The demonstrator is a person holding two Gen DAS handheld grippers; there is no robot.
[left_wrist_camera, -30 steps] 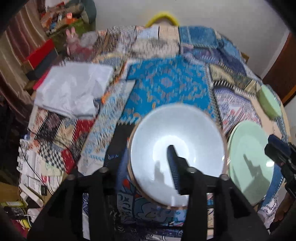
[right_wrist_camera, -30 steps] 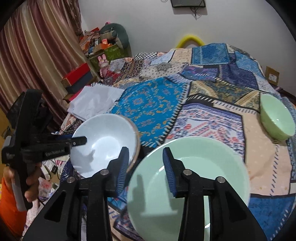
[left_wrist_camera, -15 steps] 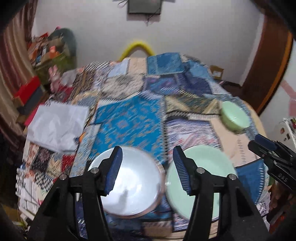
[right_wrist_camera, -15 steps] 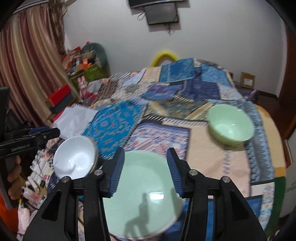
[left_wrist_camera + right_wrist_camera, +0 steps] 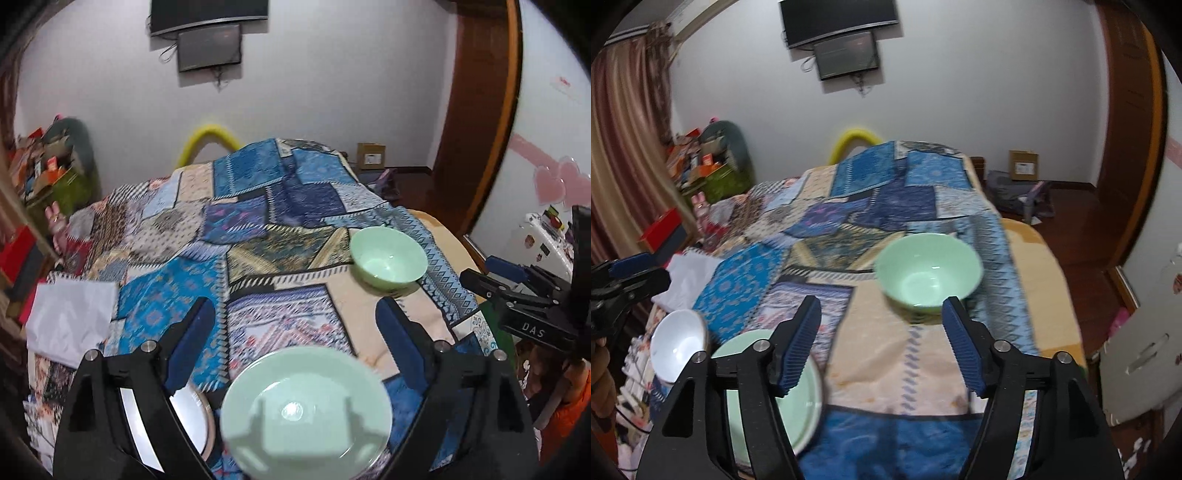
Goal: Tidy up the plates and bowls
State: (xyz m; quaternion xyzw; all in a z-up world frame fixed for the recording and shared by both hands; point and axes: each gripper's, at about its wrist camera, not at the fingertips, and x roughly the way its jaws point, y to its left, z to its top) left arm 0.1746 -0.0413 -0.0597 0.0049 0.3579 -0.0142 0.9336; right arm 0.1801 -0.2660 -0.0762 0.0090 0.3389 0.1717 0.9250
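A pale green plate (image 5: 306, 410) lies on the patchwork quilt at the near edge; it also shows in the right wrist view (image 5: 809, 391). A white bowl (image 5: 192, 417) sits to its left, partly behind my left finger, and shows in the right wrist view (image 5: 677, 343). A green bowl (image 5: 388, 258) stands farther right, also in the right wrist view (image 5: 929, 277). My left gripper (image 5: 295, 347) is open and empty above the plate. My right gripper (image 5: 881, 343) is open and empty, just short of the green bowl.
The patchwork quilt (image 5: 258, 229) covers the surface. A white sheet of paper (image 5: 70, 321) lies at the left. Boxes and clutter (image 5: 701, 166) stand along the left wall. A wooden door (image 5: 1134, 147) is at the right. The other gripper (image 5: 524, 306) is at the right edge.
Both grippers have opened wide and pulled back and up. The left view has swung right from the white bowl to over the green plate; the right view has swung toward the green bowl.
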